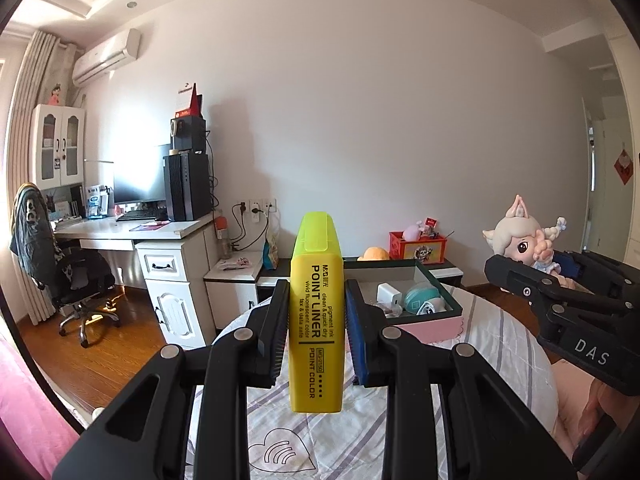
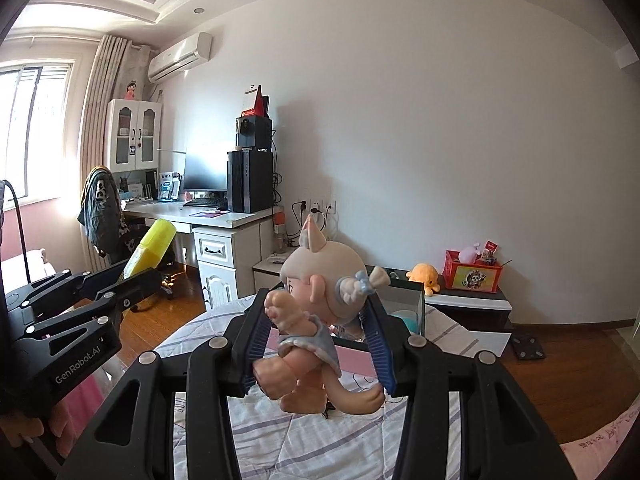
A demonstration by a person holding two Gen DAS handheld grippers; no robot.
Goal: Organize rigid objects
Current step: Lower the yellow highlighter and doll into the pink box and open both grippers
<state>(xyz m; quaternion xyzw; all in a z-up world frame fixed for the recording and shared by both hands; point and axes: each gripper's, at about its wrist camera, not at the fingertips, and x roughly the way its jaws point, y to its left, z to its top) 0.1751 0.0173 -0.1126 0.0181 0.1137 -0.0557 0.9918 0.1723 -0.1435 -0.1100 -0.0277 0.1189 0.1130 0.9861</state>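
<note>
Presently, two rigid items are being carried above the bed, both judged bound for the open box.

Item 1: yellow highlighter, capped and lettered "POINT LINER". It is standing upright between the pads of the left tool, which is pinching it at mid-body; cap and base are both projecting clear of the pads. An upright hold of this kind is likely keeping the flat sides square against the pads, so it is not twisting.

Item 2: doll figurine with pale hair and animal ears. The right tool is gripping it, pads pressing at the front and back of the body, with the head rising above them and the legs hanging below. Holding the torso is probably steadying the top-heavy head.

Landmark: the box, dark-walled with a pink outer band, is resting on the striped bedding beyond both tools. A white charger and a teal round object are already lying inside it. Item 1 is hanging just before its left end; item 2 is hanging before its right end.

Beyond the box, a low dark-topped cabinet is bearing a red crate and an orange plush.
</note>
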